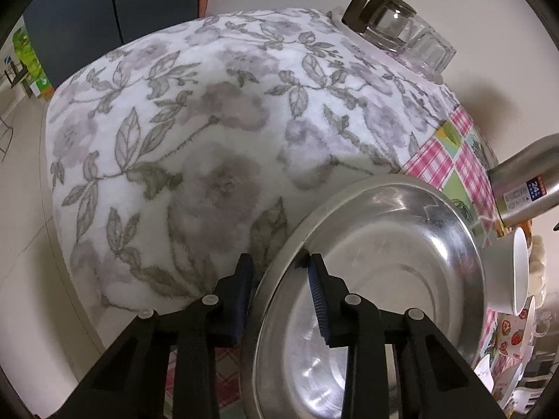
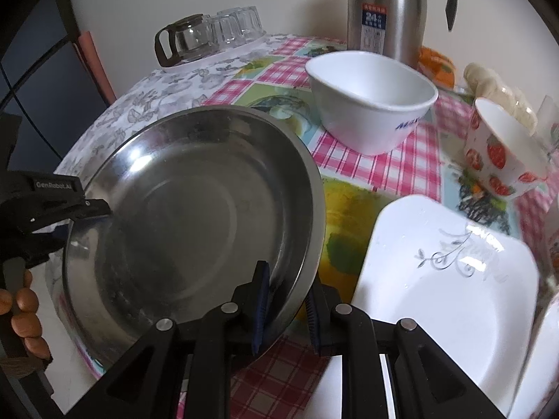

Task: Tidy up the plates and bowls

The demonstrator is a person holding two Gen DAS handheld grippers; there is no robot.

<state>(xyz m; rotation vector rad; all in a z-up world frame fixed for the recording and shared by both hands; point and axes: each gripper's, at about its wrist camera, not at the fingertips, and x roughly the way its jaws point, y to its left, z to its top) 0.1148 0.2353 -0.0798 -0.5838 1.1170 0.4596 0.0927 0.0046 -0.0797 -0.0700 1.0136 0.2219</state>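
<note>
You have the steel plate (image 2: 195, 230) gripped from both sides. Your right gripper (image 2: 286, 309), low centre in its own view, has its fingers narrow, pinching the near rim. Your left gripper (image 1: 279, 279) straddles the opposite rim, one finger outside, one inside, fingers narrow and seemingly on the metal, though I cannot tell how firmly. In the right view that left gripper shows at the left edge, with your hand (image 2: 24, 314) below it.

The plate sits left of centre in the right view, over the edge of the floral cloth (image 1: 174, 122) on the desk (image 2: 377, 164). It looks tilted; lifted or resting, I cannot tell.

Progress looks early to me. The white bowl (image 2: 370, 101) stands alone at upper centre, the strawberry bowl (image 2: 499, 150) leans at the right, and the white square plate (image 2: 450, 293) lies lower right, just beside the steel one. Nothing is stacked yet.

Mind the surroundings: the steel flask (image 2: 384, 10) stands right behind the white bowl, and the glass jug (image 2: 188, 38) with upturned glasses (image 2: 237, 26) occupies the upper left. The square plate crowds your right side.
</note>
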